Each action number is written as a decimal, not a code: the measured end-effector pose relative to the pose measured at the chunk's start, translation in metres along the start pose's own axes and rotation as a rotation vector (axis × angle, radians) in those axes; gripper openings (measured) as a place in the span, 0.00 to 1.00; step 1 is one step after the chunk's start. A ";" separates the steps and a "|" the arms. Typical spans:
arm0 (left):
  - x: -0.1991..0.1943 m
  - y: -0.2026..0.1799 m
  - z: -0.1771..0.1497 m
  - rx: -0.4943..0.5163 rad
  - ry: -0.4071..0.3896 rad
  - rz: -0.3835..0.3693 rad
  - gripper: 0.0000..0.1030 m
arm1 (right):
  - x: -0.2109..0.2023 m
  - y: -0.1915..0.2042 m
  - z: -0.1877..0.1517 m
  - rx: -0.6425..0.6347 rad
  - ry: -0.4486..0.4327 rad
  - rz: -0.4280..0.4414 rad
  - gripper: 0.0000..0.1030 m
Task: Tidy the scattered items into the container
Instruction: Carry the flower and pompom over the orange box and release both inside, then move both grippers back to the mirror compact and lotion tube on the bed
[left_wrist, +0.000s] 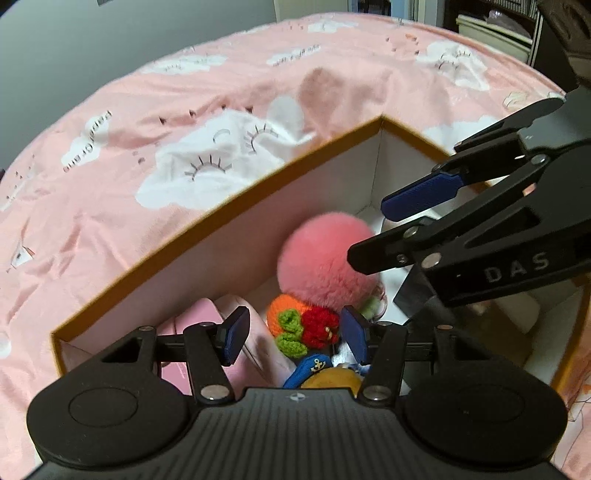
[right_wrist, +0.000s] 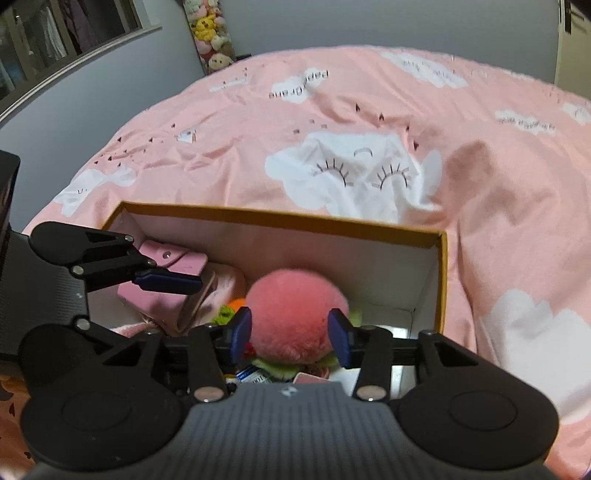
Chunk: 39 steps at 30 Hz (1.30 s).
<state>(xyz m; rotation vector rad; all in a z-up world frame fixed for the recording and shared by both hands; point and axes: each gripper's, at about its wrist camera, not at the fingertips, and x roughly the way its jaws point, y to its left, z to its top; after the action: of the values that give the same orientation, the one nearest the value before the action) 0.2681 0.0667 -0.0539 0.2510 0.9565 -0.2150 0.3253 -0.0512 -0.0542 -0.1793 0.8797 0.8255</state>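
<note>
Right gripper (right_wrist: 290, 334) body over half-hidden pompom (right_wrist: 295, 310), box (right_wrist: 280, 218) floor obscured.

Left gripper (left_wrist: 293, 339) tilted downward, jaws parted; right gripper (right_wrist: 291, 334) likewise, jaws apart, beside it.

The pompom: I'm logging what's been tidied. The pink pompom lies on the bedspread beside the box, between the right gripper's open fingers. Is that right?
Not quite. The pompom is inside the box, on top of the other toys, not on the bedspread. The right wrist view shows it there, between the right gripper's open fingers.
</note>
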 end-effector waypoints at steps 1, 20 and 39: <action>-0.005 -0.001 0.000 0.000 -0.011 0.003 0.62 | -0.003 0.001 0.000 -0.006 -0.011 -0.002 0.50; -0.135 -0.051 -0.047 -0.102 -0.212 -0.018 0.61 | -0.124 0.059 -0.068 -0.044 -0.292 0.055 0.59; -0.116 -0.109 -0.161 -0.187 0.172 -0.107 0.56 | -0.114 0.104 -0.207 -0.206 0.132 0.094 0.58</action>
<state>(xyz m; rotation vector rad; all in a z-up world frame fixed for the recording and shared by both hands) 0.0463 0.0201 -0.0598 0.0467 1.1545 -0.2025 0.0848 -0.1397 -0.0836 -0.3787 0.9315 1.0007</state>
